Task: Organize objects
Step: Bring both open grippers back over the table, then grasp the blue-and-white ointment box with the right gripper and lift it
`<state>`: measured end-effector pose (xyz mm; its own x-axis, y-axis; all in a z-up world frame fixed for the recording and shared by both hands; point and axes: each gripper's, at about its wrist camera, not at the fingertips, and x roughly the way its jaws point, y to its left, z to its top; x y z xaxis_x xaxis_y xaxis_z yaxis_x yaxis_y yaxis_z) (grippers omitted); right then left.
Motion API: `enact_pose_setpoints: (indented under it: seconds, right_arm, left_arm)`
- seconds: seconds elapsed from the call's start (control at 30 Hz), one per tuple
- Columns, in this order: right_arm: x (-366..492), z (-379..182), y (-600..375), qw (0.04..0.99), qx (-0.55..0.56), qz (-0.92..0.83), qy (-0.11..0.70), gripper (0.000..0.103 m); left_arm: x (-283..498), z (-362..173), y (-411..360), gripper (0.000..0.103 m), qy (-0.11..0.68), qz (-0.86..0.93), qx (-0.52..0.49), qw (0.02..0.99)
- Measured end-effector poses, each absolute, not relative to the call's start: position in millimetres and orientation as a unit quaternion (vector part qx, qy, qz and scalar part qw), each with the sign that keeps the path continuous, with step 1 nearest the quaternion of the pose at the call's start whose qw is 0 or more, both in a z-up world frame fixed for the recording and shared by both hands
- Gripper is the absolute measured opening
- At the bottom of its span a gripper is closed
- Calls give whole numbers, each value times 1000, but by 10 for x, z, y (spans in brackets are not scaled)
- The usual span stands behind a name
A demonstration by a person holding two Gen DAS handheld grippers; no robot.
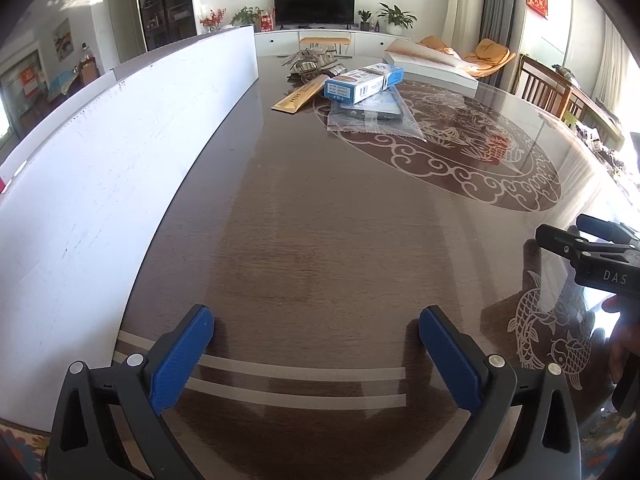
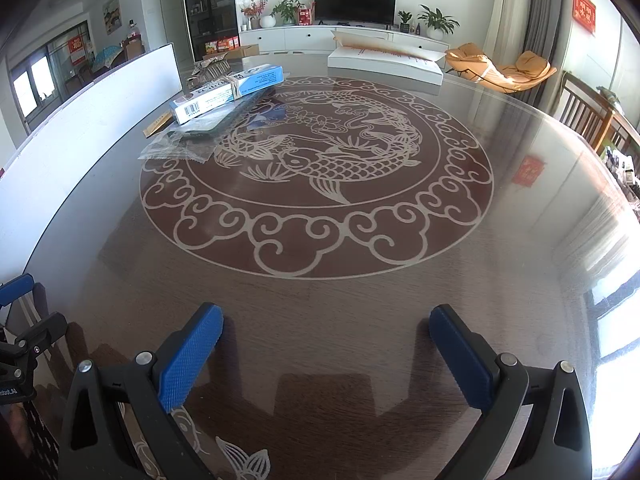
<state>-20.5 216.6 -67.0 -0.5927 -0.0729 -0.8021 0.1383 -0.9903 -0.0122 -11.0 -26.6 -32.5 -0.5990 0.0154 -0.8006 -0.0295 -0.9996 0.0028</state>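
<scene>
Left gripper [image 1: 316, 330]: jaws wide apart, nothing between them, low over the near edge of the dark glossy table [image 1: 320, 216]. Right gripper [image 2: 326, 330]: jaws likewise spread and empty.

Left wrist view alone shows two pale stripes on the tabletop under the fingers, a gold sachet [image 1: 298, 96] lying full length, and the right gripper's black body at the right edge. Right wrist view alone shows the whole carp medallion [image 2: 316, 176] and a red reflection on the glass; the sachet is only a sliver there.

The pile sits at the far left of the table, well apart from both grippers: a blue-and-white box [image 1: 362, 82] [image 2: 224, 94] on top of a clear plastic bag [image 1: 372, 116] [image 2: 184, 144] holding something dark, crumpled silvery packets [image 1: 314, 62] behind. A long white board [image 1: 120, 152] stands along the left edge; a flat white carton [image 2: 386, 64] lies at the far side.

Room: television [image 2: 354, 2], potted plants, orange lounge chair [image 2: 500, 68], wooden chairs at right.

Box print unreadable; bag contents unclear.
</scene>
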Motion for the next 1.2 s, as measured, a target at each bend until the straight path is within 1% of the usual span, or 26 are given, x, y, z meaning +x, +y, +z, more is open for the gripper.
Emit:
enact_pose_setpoints:
  seconds: [0.27,0.67,0.87,1.07,1.2]
  right_arm:
    - [-207,-670,2168,59,447,-892,37,103]
    - [-207,-670,2167,59,448,-892,36,103]
    - [-207,-670,2168,59,448,-892,36,103]
    - [-208,-669,2169,59,448,-891,36,103]
    - [-420,-615,2127,69,493,-866,44,103]
  left_arm:
    - [-165,-319,-242,103,-2,886,-464,-8]
    - [-152,-329,-283,103,3,888,-459,4]
    - [-455,-318,-333,103,-14,875,-483,-30]
    - [-377,-334,-476,103,-12,889,-457,-27]
    - [-317,-330,-525,103,-8,891,-453,-23]
